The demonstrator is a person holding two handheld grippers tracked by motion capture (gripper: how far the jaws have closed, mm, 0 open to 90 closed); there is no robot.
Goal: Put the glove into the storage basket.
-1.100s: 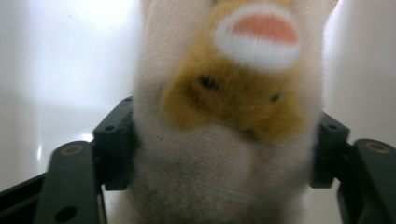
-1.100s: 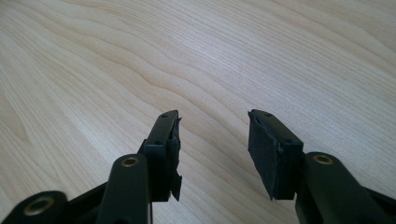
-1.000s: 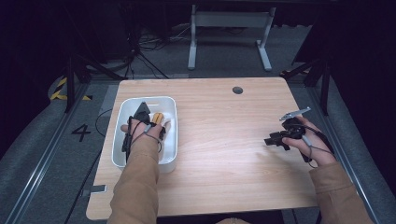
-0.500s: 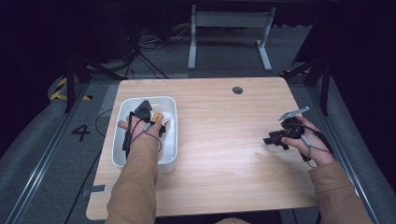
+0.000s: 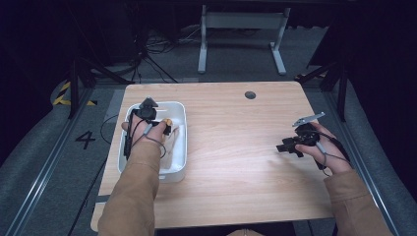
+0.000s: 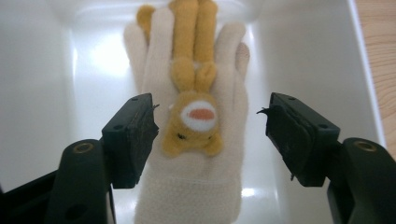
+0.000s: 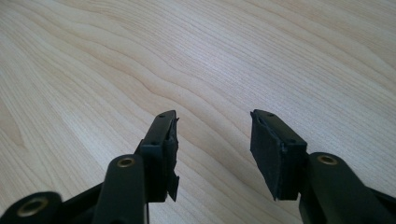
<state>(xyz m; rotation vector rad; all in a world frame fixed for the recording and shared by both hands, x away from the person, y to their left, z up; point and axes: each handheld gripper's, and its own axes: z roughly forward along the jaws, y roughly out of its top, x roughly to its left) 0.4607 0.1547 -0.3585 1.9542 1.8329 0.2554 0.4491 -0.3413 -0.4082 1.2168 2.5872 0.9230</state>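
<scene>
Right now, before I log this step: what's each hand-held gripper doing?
Left hand-held gripper: open over the cream glove in the white bin, jaws just closing.
Right hand-held gripper: open, holding nothing.

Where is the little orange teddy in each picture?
High view: the orange teddy peeks out as a small orange spot inside the white bin, just right of the left gripper.
Left gripper view: it lies in the middle on a cream glove, between the open jaws.
Right gripper view: not in it; bare wooden table lies ahead.
Shared landmark: the white bin in the first two; the table runs through all three.
</scene>
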